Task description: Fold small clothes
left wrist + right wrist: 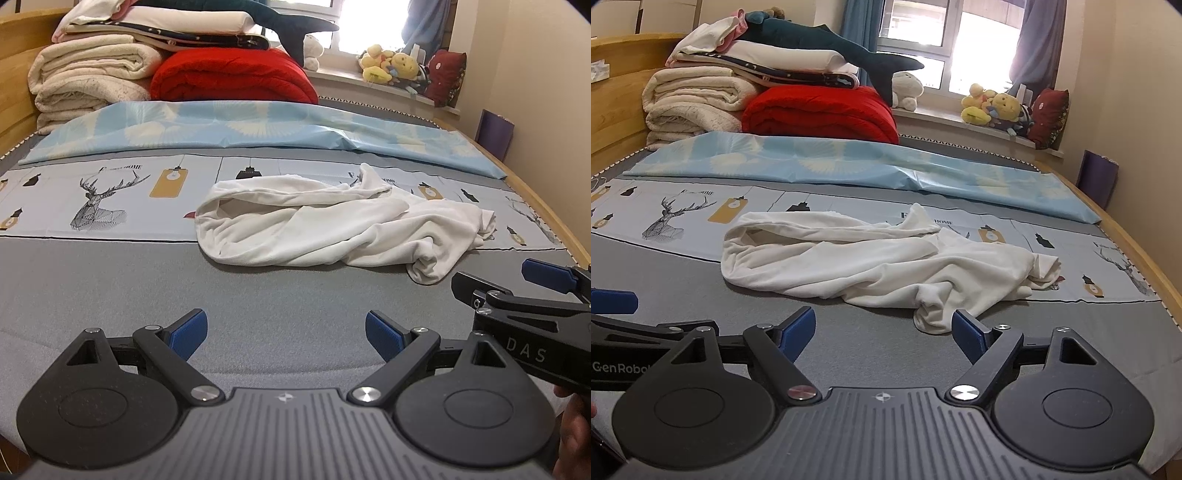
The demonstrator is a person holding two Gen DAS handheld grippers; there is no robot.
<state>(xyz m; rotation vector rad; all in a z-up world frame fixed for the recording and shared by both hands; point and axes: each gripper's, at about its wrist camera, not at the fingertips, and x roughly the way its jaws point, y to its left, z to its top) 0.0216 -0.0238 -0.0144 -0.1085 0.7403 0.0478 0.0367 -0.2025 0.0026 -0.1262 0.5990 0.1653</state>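
Tools level, angled down | left tool (286, 334) open | right tool (884, 332) open

— What's the white garment (332, 225) made of?
— Soft matt cloth, creased. The grey bed cover (110, 295) looks like a fine, flat weave.
— And the grippers?
— The left gripper (286, 334) is matt black plastic, with ribbed blue pads (384, 334) and shiny metal screws. The bed frame (624, 62) is smooth wood.

A crumpled garment (882, 262) lies mid-frame on the bed (701, 295), in front of a spread sheet (849, 162), with stacked bedding (757, 96) at upper left and plush toys (997, 107) on the windowsill (931, 116) at upper right.
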